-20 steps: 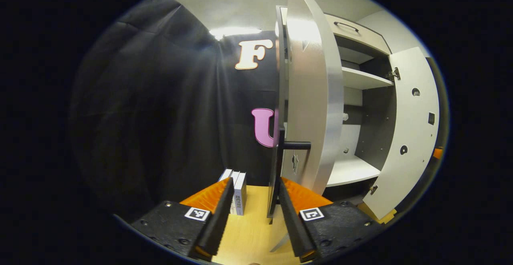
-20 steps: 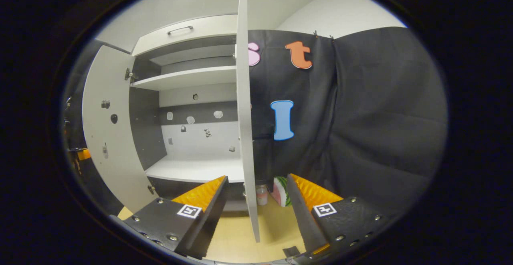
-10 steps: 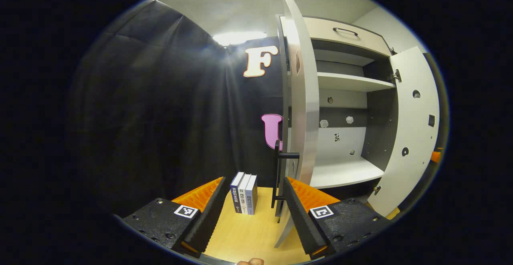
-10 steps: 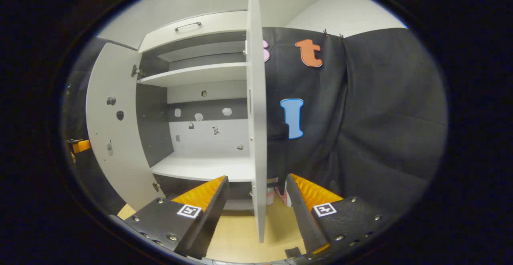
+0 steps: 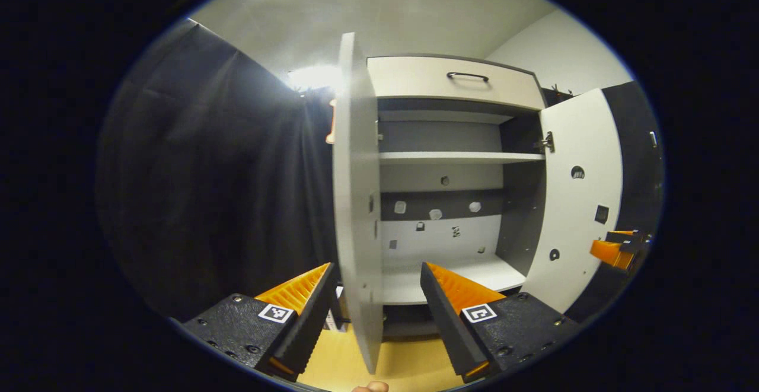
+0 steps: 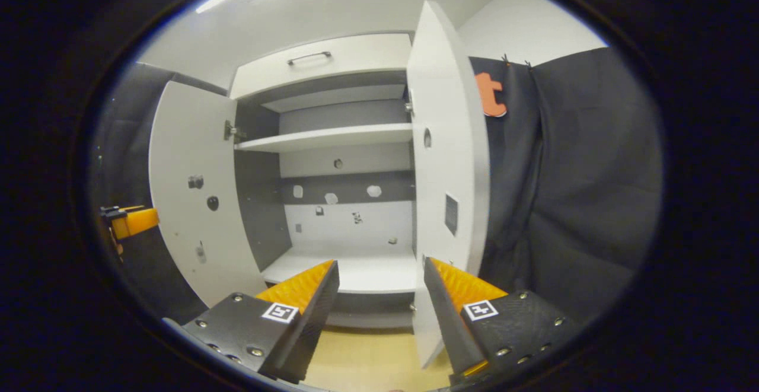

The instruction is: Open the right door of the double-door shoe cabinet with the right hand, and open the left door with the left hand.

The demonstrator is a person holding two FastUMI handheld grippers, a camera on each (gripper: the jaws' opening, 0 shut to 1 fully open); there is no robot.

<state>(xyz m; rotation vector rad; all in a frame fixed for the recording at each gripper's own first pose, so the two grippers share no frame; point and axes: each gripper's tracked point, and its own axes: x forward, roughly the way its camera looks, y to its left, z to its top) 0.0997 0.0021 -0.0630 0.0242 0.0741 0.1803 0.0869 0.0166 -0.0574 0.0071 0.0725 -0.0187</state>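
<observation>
Left gripper view: the left claw [image 5: 375, 297] hangs released, fingers spread wide and pressing on nothing. The left door [image 5: 356, 202] of the shoe cabinet [image 5: 456, 77] stands swung out, edge-on at 12 o'clock, its lower edge dropping down between the two fingers without touching either. Past it, toward 1 o'clock, the cabinet's inside lies bare to see: an upper shelf [image 5: 459, 157], a dark band across the back panel with small fittings, and the pale bottom shelf [image 5: 450, 273]. Above sits a drawer front with a dark handle [image 5: 467, 76]. At 3 o'clock the right door [image 5: 578, 202] is open wide, and just beyond its edge the other claw pokes in. Black booth cloth [image 5: 207, 190] covers the 9 o'clock side, and a wooden surface [image 5: 409, 362] shows at 6 o'clock.

Right gripper view: the right claw [image 6: 379, 297] is also released, fingers apart and gripping nothing. The right door [image 6: 447, 190] stands open at 12 to 1 o'clock, its inner face turned this way, its bottom corner close by the right-hand finger; whether they touch, I cannot tell. The left door [image 6: 190, 196] is open at 9 o'clock, with the left claw [image 6: 127, 222] just beside its outer edge. Between the doors is the open cabinet interior.
</observation>
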